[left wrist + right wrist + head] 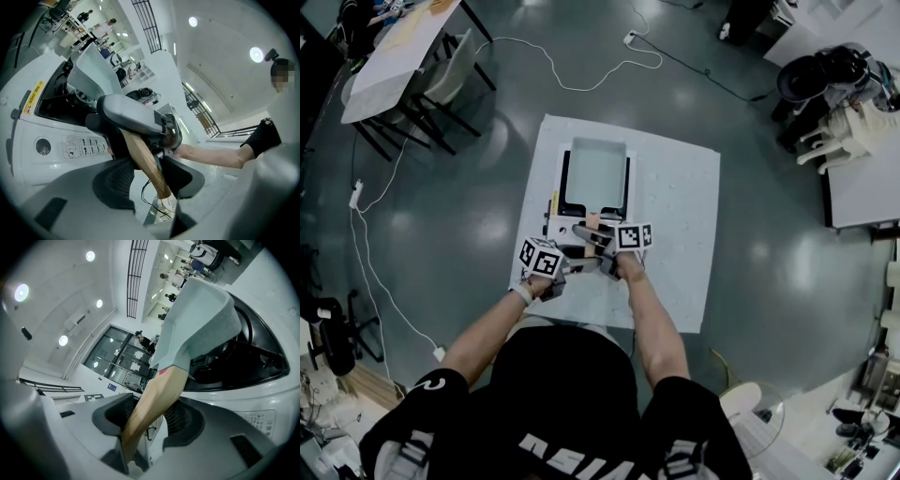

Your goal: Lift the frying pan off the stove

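Note:
A pale rectangular frying pan (595, 173) lies over a white portable stove (555, 202) on the floor mat. Its wooden handle (592, 223) points toward me. Both grippers meet on that handle: my left gripper (574, 255) from the left, my right gripper (592, 236) from the right. In the left gripper view the handle (145, 159) runs between the pads of the left gripper (147, 180), with the right gripper's grey jaw (136, 115) just ahead. In the right gripper view the handle (154, 399) is pinched by the right gripper (150, 420), and the pan (197, 319) stands over the burner (234, 357). Whether the pan touches the burner I cannot tell.
The stove stands on a white mat (675, 216) on a dark glossy floor. A white cable (581, 80) loops behind the mat. A table with chairs (403, 56) is at the far left, white chairs (853, 131) at the right. My forearm (215, 154) crosses the left gripper view.

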A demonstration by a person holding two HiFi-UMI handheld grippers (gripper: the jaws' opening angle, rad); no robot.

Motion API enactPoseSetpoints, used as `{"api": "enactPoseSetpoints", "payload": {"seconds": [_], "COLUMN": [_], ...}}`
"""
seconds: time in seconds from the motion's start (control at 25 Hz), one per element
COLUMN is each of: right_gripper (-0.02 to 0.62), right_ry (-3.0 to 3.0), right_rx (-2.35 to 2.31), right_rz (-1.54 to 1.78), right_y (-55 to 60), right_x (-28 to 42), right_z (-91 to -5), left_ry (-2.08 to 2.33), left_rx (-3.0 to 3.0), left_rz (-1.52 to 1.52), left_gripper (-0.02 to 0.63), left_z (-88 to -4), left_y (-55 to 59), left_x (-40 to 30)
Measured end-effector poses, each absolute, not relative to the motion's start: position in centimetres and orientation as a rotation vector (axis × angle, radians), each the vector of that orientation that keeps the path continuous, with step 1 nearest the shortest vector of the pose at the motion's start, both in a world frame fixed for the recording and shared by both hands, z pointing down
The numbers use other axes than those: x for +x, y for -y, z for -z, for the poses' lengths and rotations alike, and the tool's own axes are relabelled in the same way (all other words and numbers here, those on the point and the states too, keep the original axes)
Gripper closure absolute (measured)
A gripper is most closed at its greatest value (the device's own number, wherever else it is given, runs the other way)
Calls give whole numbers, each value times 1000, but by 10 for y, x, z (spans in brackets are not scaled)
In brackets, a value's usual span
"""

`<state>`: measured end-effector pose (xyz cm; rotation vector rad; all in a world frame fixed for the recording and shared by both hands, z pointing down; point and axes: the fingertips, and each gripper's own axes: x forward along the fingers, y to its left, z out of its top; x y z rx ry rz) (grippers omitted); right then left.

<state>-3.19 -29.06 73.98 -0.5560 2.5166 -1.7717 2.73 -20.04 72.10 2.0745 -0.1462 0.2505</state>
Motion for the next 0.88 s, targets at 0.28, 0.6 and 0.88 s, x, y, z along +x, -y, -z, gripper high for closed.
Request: {"api": "enactPoseSetpoints", "payload": {"seconds": [0.28, 0.6, 0.88], "right_gripper": [400, 397, 397], "right_ry": [-2547, -2616, -2657], "right_rx": [-594, -635, -697], "right_rz": [1688, 1520, 1408], "right_y": [285, 272, 248], "right_x": [-26, -1, 38], "right_z": [-711, -662, -632], "left_ry": [151, 149, 104], "left_rx": [2130, 2241, 2317], "left_rz": [-247, -236, -232], "left_gripper": [425, 423, 423], "left_z": [-696, -660, -636], "left_y": [193, 179, 153], "left_x": [31, 54, 90]}}
